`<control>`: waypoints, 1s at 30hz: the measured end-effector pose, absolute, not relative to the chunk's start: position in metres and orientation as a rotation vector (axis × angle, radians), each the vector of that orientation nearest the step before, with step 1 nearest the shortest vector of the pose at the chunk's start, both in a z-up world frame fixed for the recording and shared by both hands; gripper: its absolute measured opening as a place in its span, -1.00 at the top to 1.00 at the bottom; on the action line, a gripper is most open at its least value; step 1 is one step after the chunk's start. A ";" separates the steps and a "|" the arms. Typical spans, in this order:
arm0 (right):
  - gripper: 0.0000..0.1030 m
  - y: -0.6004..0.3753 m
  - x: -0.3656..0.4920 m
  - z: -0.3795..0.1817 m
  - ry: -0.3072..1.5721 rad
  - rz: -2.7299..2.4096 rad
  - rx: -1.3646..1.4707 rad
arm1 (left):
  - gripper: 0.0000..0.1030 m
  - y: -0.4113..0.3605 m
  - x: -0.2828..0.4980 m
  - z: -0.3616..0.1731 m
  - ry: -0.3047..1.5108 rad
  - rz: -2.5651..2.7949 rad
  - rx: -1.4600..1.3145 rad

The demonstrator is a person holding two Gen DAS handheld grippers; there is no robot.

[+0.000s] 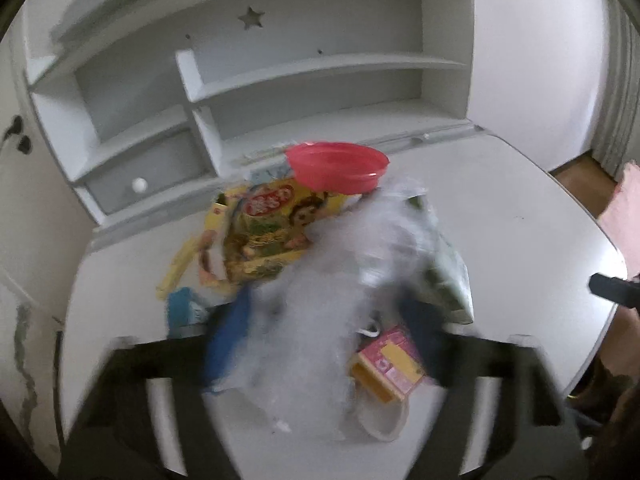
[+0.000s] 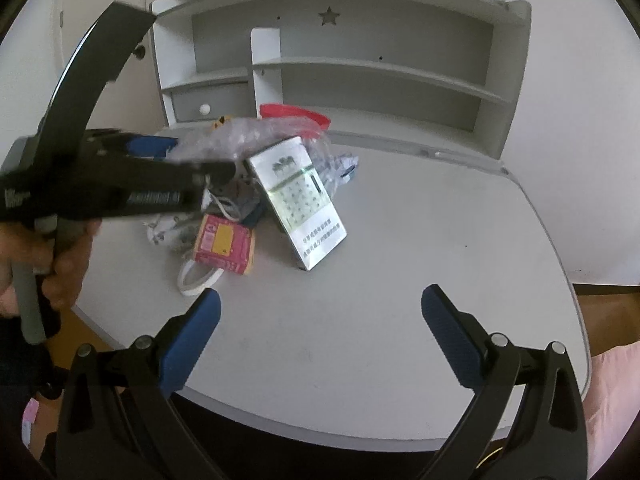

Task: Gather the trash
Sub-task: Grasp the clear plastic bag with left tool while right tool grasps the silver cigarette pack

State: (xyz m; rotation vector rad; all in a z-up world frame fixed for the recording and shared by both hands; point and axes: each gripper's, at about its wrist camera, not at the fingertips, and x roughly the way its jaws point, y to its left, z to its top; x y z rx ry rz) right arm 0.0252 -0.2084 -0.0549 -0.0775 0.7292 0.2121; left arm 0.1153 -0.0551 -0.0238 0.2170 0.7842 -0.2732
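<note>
A heap of trash sits at frame centre: crumpled clear plastic bag (image 1: pixel 320 280), yellow snack box (image 1: pixel 264 232), pink carton (image 1: pixel 390 364). A silvery-green box (image 2: pixel 304 204) leans tilted against it, beneath a red bowl (image 1: pixel 338 166).

The desk (image 2: pixel 400 240) is pale grey-white, and the shelf unit (image 2: pixel 360 40) behind it is white with a star-shaped cut-out. The bowl (image 1: pixel 338 166) is red-pink. The big box (image 1: pixel 264 228) is yellow with a cartoon print and red lettering. The small box (image 2: pixel 224 248) is pink with a yellow patch. The carton (image 2: pixel 304 200) is silvery white with green marks and dark lettering. The plastic bag (image 1: pixel 320 300) is clear and whitish. The tape ring (image 2: pixel 196 280) is white. The right gripper (image 2: pixel 320 320) is black with blue pads.
</note>
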 end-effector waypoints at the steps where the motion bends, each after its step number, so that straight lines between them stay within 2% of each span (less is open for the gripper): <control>1: -0.89 -0.207 0.028 -0.057 0.738 0.218 -0.073 | 0.20 -0.053 0.118 -0.024 0.799 -0.289 0.199; 4: -0.89 -0.200 0.041 -0.061 0.744 0.227 -0.079 | 0.37 -0.042 0.116 -0.015 0.781 -0.303 0.166; 10: -0.89 -0.183 0.090 -0.068 0.781 0.264 -0.132 | 0.38 -0.019 0.106 0.010 0.730 -0.312 0.133; 17: -0.87 -0.191 0.148 -0.086 0.937 0.367 -0.125 | 0.40 0.001 0.102 0.034 0.691 -0.323 0.077; 18: -0.77 -0.192 0.152 -0.088 0.950 0.364 -0.128 | 0.40 0.004 0.101 0.038 0.684 -0.324 0.067; 21: -0.25 -0.195 0.156 -0.094 0.981 0.371 -0.140 | 0.40 0.004 0.100 0.042 0.676 -0.326 0.059; 26: -0.20 -0.210 0.131 -0.076 0.910 0.361 -0.108 | 0.40 -0.009 0.095 0.048 0.666 -0.342 0.064; 30: -0.20 -0.262 0.092 -0.049 0.826 0.258 -0.007 | 0.39 -0.049 0.089 0.057 0.653 -0.415 0.094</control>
